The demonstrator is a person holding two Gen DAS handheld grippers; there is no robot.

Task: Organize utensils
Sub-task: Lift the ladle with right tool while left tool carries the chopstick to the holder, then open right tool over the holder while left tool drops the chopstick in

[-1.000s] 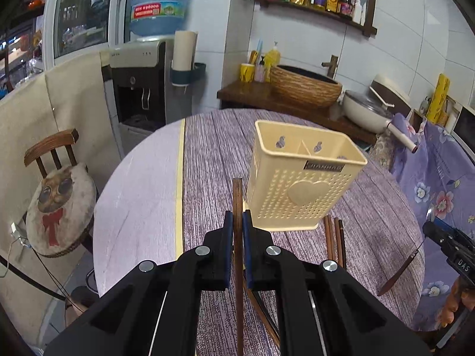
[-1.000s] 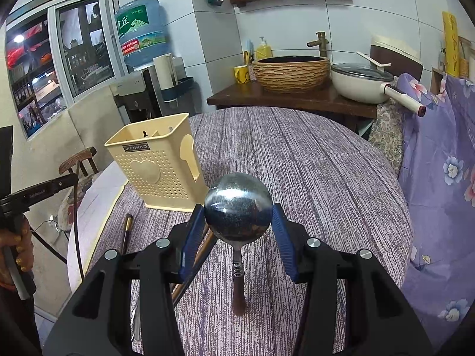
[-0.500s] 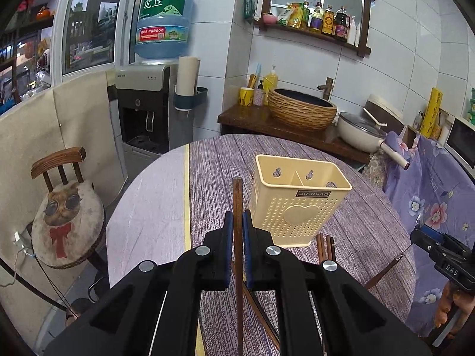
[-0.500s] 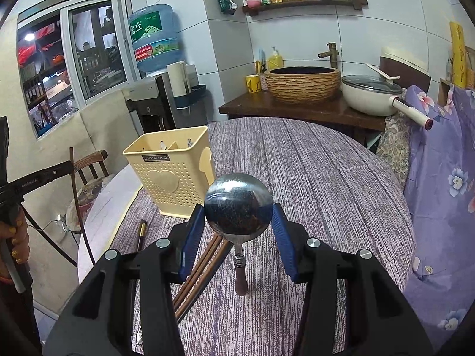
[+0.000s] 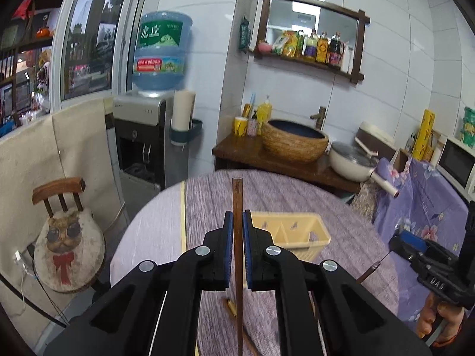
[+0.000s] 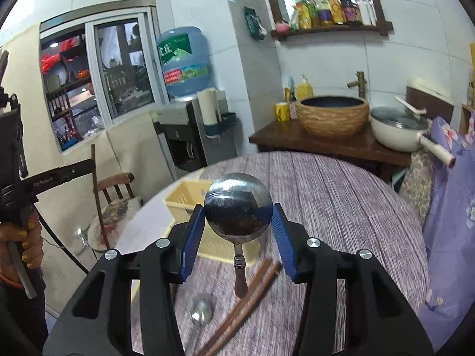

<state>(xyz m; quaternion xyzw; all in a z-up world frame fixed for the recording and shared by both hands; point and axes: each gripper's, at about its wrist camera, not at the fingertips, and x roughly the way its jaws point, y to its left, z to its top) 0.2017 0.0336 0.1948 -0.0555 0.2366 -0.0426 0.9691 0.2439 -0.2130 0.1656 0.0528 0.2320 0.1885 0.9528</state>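
Observation:
My left gripper [image 5: 236, 229] is shut on a brown chopstick [image 5: 237, 195] that stands upright between its pads, lifted above the round table. Just beyond and below it sits the cream utensil caddy [image 5: 299, 233], partly hidden by the fingers. My right gripper [image 6: 237, 216] is shut on the round bowl of a metal spoon [image 6: 238, 203]; the wooden handle hangs down toward the table. In the right wrist view the caddy [image 6: 182, 198] lies behind the left finger. More chopsticks [image 6: 252, 293] and a second spoon [image 6: 202, 311] lie on the tablecloth.
The table [image 5: 204, 195] has a purple striped cloth. A chair with a cat cushion [image 5: 63, 246] stands at its left and a water dispenser [image 5: 145, 142] behind it. A side counter holds a woven basin [image 5: 295, 141] and a pan [image 5: 353, 163]. Purple flowered fabric [image 5: 424, 204] lies right.
Both grippers have risen above the table with the chopstick and the spoon still in them. The caddy now sits lower and smaller in both views.

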